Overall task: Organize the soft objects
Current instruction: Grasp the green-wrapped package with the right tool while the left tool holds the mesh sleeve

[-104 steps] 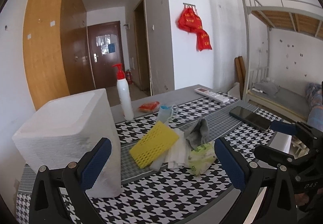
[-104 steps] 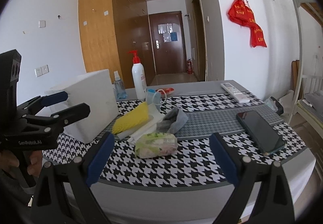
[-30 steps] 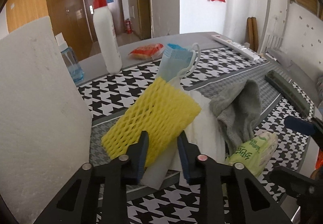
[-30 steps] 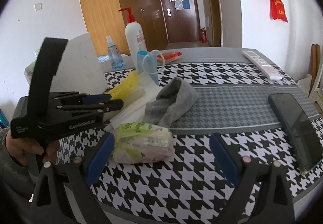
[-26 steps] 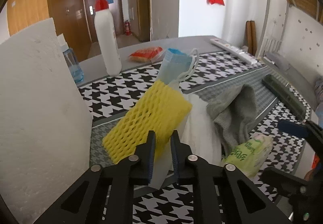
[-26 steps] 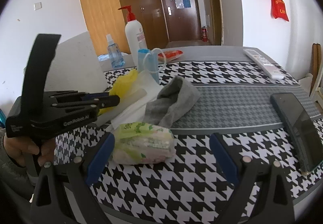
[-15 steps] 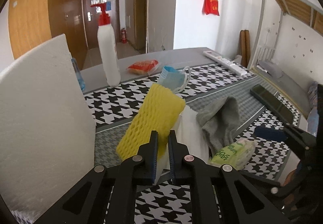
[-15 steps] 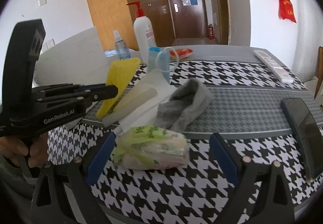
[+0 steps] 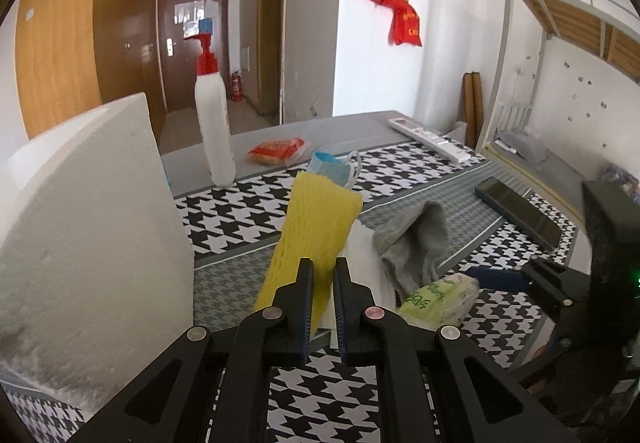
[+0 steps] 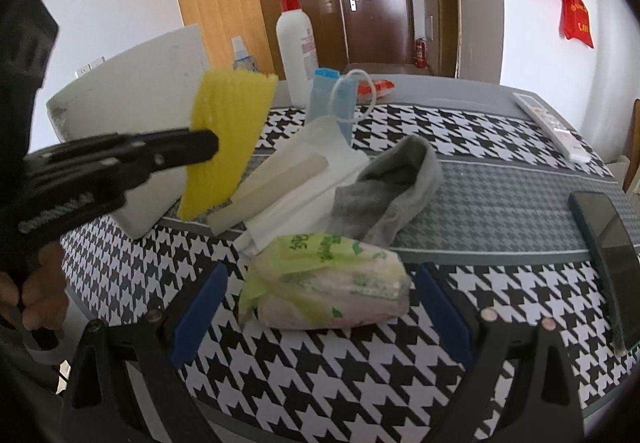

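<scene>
Lifted clear of the pile now: yellow foam net [image 9: 316, 219], clamped by its lower edge in the left gripper [image 9: 319, 285], hanging upright beside the white foam box [image 9: 88, 227], probably its destination. Nearer the right gripper [image 10: 320, 307], spread wide and empty, framing the tissue pack [image 10: 328, 295] on the checked tablecloth [image 10: 360, 375]. Beyond, grey sock [image 10: 392, 191], then face mask [image 10: 332, 99].
</scene>
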{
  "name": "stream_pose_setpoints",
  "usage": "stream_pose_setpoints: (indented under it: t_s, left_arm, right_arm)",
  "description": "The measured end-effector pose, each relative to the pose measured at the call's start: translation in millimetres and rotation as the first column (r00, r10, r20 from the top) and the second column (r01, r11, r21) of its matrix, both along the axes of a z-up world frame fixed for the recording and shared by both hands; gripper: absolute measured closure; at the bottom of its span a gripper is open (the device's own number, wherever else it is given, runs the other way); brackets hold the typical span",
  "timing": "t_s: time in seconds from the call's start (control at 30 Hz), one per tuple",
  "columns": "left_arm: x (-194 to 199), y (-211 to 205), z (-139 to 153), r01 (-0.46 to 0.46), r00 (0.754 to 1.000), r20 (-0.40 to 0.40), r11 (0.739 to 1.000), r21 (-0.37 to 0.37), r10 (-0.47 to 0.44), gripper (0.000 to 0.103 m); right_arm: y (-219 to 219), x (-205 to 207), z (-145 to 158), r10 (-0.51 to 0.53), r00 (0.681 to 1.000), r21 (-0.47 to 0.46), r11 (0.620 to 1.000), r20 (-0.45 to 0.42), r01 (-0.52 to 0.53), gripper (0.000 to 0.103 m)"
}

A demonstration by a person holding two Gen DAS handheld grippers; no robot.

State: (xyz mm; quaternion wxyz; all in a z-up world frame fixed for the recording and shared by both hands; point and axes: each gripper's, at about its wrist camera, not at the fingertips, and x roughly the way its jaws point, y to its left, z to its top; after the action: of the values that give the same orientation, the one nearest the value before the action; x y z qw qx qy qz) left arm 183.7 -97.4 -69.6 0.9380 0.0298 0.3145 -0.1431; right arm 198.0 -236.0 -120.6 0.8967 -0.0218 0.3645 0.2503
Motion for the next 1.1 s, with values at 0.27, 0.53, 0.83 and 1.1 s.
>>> stream_pose_setpoints:
  t_s: [0.27,0.53,0.83,1.1]
  left_arm:
    - [-6.6,3.8,3.6,0.005,1.0,0.013,1.0,0.0,-0.005,0.092]
    - [-13.3,5.6,5.7,0.007,1.0,0.02,1.0,0.001,-0.007,0.092]
    - [-22.5,6.3,11.6,0.014,0.999,0.038,1.0,0.003,-0.014,0.092]
    - [-38.1,7.2,22.0,0.023,0.997,0.077,1.0,0.0,-0.023,0.092]
  right_arm:
    - [4.4,8.0,-4.8,-0.017,0.999,-0.029,0.999,-0.033,0.016,0.019]
    - [4.7,8.3,-10.2,-0.036,0.998,-0.024,0.999,-0.049,0.035,0.032]
    - [-6.2,-9.4,3.3,-0.064,0.998,-0.012,0.998,-0.017,0.064,0.035]
    - [-17.2,-31.1,28.7,-0.099,0.994,0.012,0.995,0.046,0.098,0.035]
